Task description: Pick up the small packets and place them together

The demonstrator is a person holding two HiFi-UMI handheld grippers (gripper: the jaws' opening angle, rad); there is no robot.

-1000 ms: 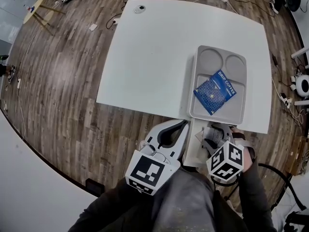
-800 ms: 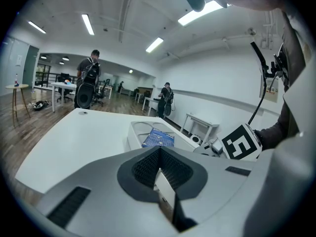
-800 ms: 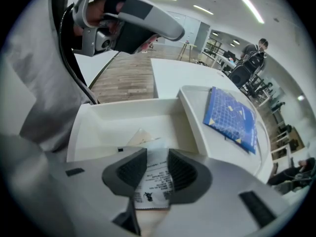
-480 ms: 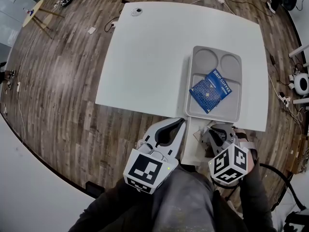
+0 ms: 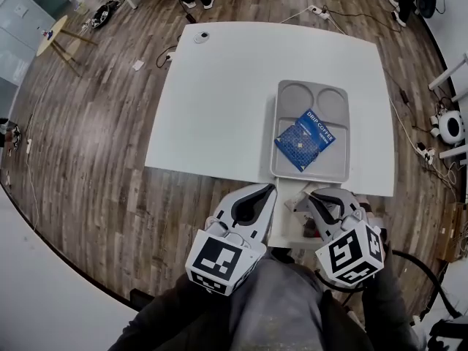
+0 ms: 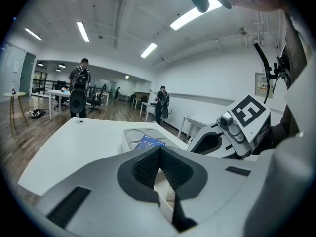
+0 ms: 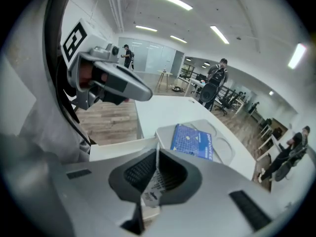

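An open office with a wooden floor (image 5: 88, 159) is stretching around a white surface (image 5: 219, 93), with people (image 6: 79, 85) standing at desks beyond its far side and a small round side table (image 5: 51, 22) sitting well apart from it. A grey compartment tray (image 5: 280, 168) is lying near the surface's near edge, and a white box (image 5: 287, 221) is sitting just off that edge, between the two claws. The left claw (image 5: 269, 190) is pointing almost level across the surface, its jaws together on nothing. The right claw (image 5: 301, 199) is tilting steeply down towards the tray, its jaws having just been closing on a white packet (image 7: 152, 184), now pinched edge-on between them. A blue drip-coffee packet (image 5: 305, 139) is lying askew in the tray's large compartment.
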